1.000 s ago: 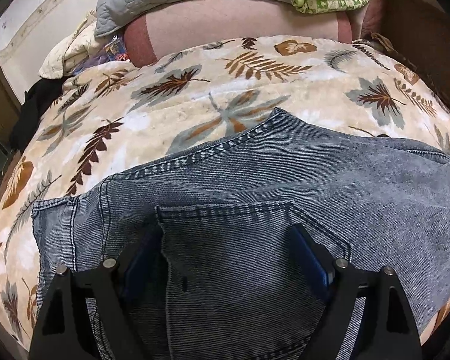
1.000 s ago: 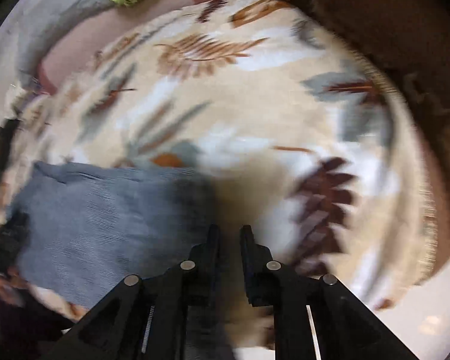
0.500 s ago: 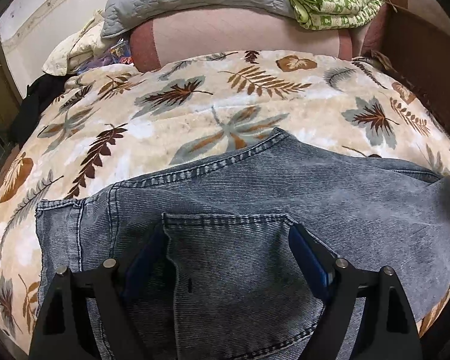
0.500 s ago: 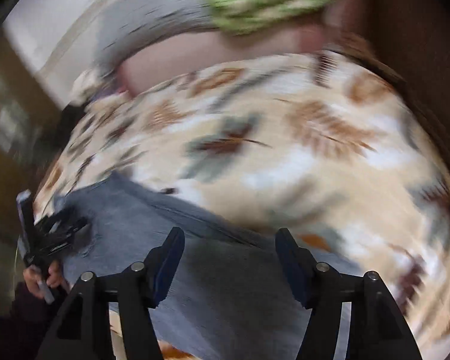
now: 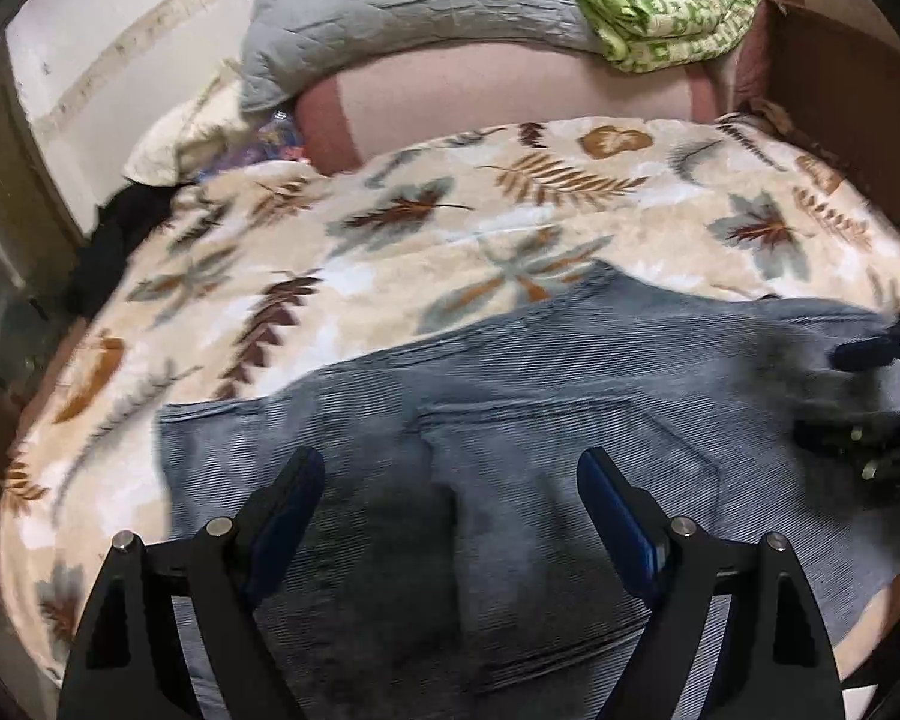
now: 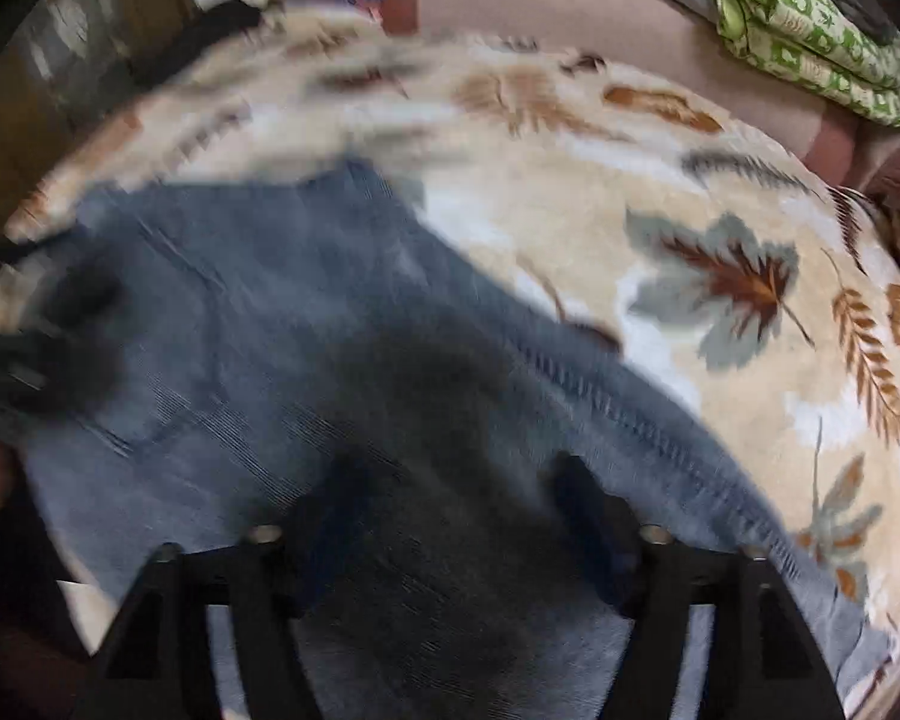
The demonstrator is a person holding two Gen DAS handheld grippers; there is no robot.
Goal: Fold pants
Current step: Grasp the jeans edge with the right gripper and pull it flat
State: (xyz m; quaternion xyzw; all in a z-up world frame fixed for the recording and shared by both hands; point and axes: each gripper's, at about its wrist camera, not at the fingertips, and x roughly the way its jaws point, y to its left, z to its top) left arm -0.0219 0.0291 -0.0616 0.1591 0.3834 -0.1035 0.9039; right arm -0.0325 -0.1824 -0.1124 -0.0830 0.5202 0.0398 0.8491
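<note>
Grey-blue denim pants (image 5: 540,420) lie flat on a leaf-print blanket (image 5: 390,240), back pocket up. My left gripper (image 5: 450,480) is open and empty, hovering just above the pocket area. My right gripper (image 6: 459,486) is open and empty, low over the pants (image 6: 270,300) near their stitched edge; this view is blurred. The right gripper also shows at the right edge of the left wrist view (image 5: 870,396). The left gripper shows blurred at the left edge of the right wrist view (image 6: 24,354).
A pink bolster (image 5: 510,96), a grey quilted pillow (image 5: 402,18) and a green patterned cloth (image 5: 672,6) lie at the head of the bed. Dark clothing (image 5: 114,240) sits at the left edge. A brown bed frame (image 5: 840,108) runs along the right.
My right gripper opened, then swung left over the pants, near the left gripper. My left gripper stayed open and drew back a little from the blanket.
</note>
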